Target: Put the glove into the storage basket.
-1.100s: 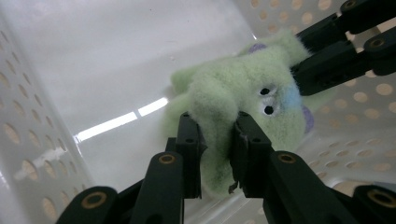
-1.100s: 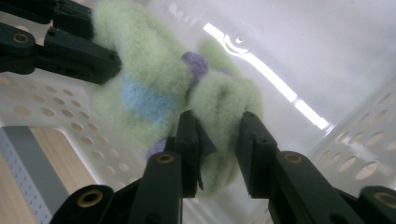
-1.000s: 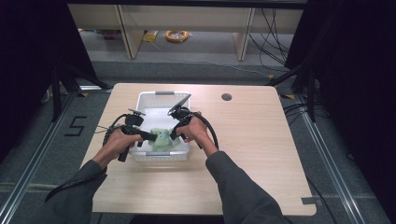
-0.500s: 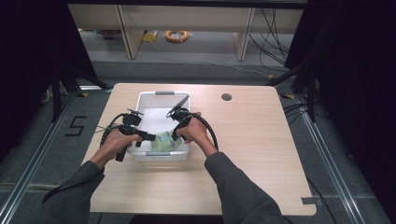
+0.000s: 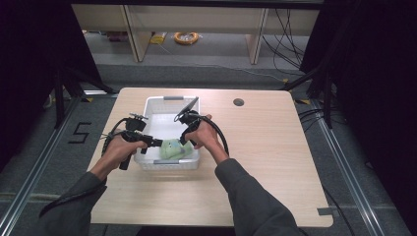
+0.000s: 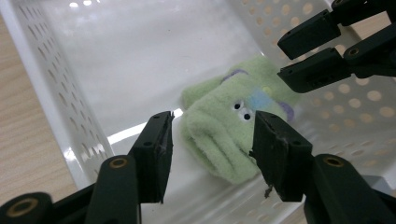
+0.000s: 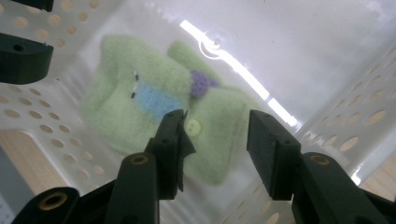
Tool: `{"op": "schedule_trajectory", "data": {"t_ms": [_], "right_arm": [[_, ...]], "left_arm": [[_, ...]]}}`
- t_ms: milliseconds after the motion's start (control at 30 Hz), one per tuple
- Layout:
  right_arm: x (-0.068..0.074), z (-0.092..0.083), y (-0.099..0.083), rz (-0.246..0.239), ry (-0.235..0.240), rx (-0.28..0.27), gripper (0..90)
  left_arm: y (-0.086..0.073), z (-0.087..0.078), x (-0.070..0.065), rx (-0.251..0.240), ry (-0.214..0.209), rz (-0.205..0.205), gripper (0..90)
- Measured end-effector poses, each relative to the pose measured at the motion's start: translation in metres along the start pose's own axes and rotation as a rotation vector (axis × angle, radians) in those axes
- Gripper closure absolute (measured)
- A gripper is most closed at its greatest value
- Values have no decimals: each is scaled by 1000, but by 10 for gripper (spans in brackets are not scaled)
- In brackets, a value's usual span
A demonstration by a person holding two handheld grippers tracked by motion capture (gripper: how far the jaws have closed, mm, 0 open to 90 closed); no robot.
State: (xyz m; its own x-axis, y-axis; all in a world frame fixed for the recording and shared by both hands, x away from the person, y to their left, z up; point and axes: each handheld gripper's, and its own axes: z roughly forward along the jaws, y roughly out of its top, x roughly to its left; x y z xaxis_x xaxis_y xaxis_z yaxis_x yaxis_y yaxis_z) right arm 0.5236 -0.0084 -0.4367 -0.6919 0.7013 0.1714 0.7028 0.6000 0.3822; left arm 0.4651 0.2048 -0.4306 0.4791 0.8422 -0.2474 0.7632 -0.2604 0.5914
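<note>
Both sets of jaws have just been opening since the earlier frames, and the green toy that sat pinched between the hands now lies loose. In the high view the left gripper (image 5: 156, 143) and right gripper (image 5: 183, 138) sit left of centre, over the near end of the white basket (image 5: 156, 104). The green plush toy (image 5: 172, 149) rests on the basket floor against the near wall. Seen from the left gripper view, the jaws stand part open with the toy (image 6: 233, 126) beyond them, seemingly untouched. From the right gripper view, the jaws are likewise part open above the toy (image 7: 140, 100), gripping nothing.
</note>
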Motion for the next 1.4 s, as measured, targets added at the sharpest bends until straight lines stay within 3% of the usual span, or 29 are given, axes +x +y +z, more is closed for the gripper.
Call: {"op": "schedule_trajectory", "data": {"t_ms": [167,300,433,500,800,933,967,1033,1133,1167,1333,1367,1400], "right_arm": [[-1,-8,-1,-16,-20,-25,550],[-2,-17,-3,-20,4,-52,529],[-3,-28,-8,-58,7,-99,485],[-2,-34,-13,-48,17,-107,469],[-4,-56,-41,-66,60,-169,430],[-6,-67,-55,-68,66,-189,411],[-6,-70,-59,-80,49,-197,405],[-5,-76,-67,-92,53,-213,406],[-3,-86,-78,-88,48,-229,403],[-4,-87,-81,-118,45,-252,401],[1,-97,-100,-111,49,-268,390],[2,-98,-103,-104,43,-273,385],[1,-99,-106,-126,53,-284,380]], "left_arm": [[-2,-4,-6,-6,-6,18,451],[-4,-8,-14,-15,-17,35,418],[-7,-10,-23,-41,-27,28,372],[-8,-12,-28,-63,-30,22,358],[-15,-17,-48,-105,-42,50,325],[-19,-21,-58,-117,-66,67,320],[-20,-22,-60,-118,-71,69,317],[-24,-25,-66,-131,-109,68,307],[-30,-28,-75,-140,-131,83,300],[-31,-28,-79,-150,-136,81,297],[-40,-30,-93,-180,-146,136,276],[-41,-31,-95,-173,-140,162,269],[-44,-31,-98,-193,-137,150,264]]}}
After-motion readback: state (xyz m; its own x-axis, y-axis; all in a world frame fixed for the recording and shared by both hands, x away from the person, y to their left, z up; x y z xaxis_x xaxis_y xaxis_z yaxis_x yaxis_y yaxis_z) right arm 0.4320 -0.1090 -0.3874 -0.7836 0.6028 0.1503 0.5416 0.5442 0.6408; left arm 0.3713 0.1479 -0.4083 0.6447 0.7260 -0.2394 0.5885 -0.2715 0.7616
